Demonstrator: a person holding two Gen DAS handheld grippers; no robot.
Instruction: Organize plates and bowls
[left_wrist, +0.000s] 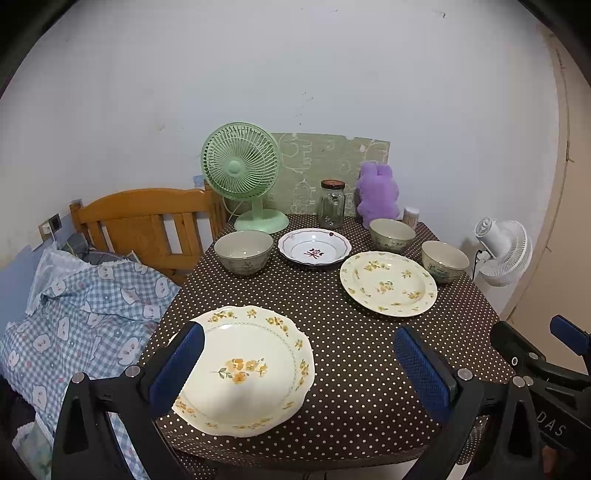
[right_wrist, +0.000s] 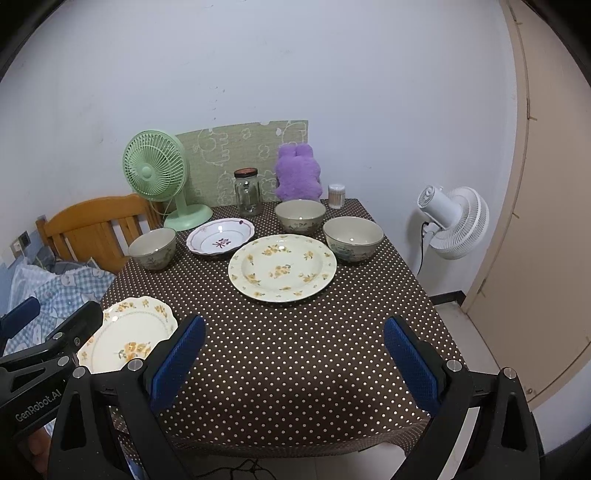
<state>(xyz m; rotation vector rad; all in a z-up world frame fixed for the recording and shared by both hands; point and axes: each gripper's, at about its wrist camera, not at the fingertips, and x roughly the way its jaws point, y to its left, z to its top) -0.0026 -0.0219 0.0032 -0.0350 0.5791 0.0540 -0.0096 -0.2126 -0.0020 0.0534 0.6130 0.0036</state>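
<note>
On the brown dotted table (left_wrist: 351, 369) lie a scalloped yellow-flower plate (left_wrist: 247, 369) at the front left, a round yellow-flower plate (left_wrist: 388, 282) at the right, and a white dish with a red motif (left_wrist: 314, 247) at the back. Three grey-green bowls stand at the left (left_wrist: 243, 251), back right (left_wrist: 391, 234) and far right (left_wrist: 445, 260). My left gripper (left_wrist: 299, 365) is open above the table's front edge, its left finger over the scalloped plate's rim. My right gripper (right_wrist: 293, 362) is open and empty over the front of the table, before the round plate (right_wrist: 282, 267).
A green fan (left_wrist: 243, 173), a glass jar (left_wrist: 332, 205), a purple plush toy (left_wrist: 378, 194) and a toothpick holder (left_wrist: 410, 216) stand at the table's back. A wooden chair (left_wrist: 147, 225) and checked bedding (left_wrist: 85, 317) are left. A white fan (right_wrist: 454, 221) stands at the right.
</note>
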